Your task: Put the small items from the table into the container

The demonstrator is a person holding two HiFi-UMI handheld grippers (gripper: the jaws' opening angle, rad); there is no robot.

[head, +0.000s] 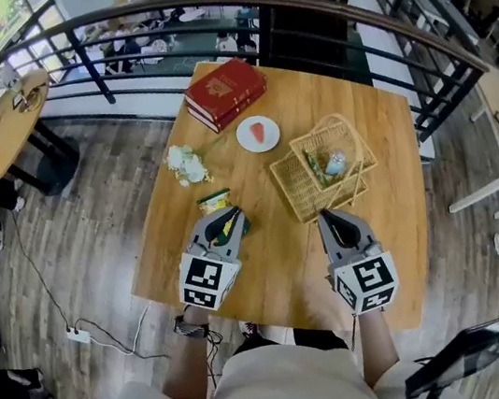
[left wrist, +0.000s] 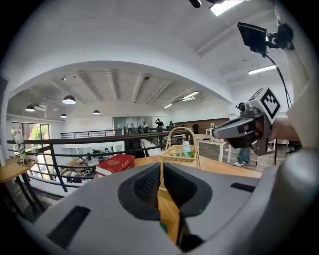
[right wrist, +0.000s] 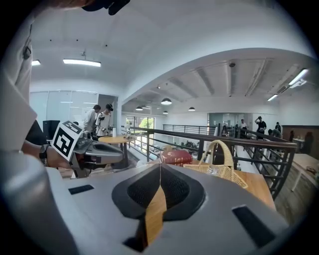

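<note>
- Left gripper (head: 228, 220): jaws pressed together, nothing between them; its own view shows only bare tabletop through the thin slit; it hovers over the near-left part of the wooden table (head: 277, 251)
- Right gripper (head: 327, 217): jaws likewise clenched and empty; it hovers over the near-right part of the table, beside the left gripper but apart from it
- Snack packet (head: 213, 200), green and yellow: lies flat on the table just beyond the left gripper's tip; cannot tell whether the tip touches it
- Wicker basket (head: 295, 198) with a hoop handle: stands just beyond the right gripper, to the right of the packet; inside sit a pale rounded item (head: 335, 163) and something green, kind not readable
- Bunch of white flowers (head: 187, 164): on the table beyond the packet, near the left edge; outside the basket
- White plate (head: 243, 140): past the flowers, mid-table, with an orange-red wedge (head: 259, 131) on it
- Two red books (head: 225, 90): stacked at the far corner of the table
- Dark curved railing (head: 313, 13): runs behind the table; a round wooden side table (head: 1, 131) stands off to the far left
</note>
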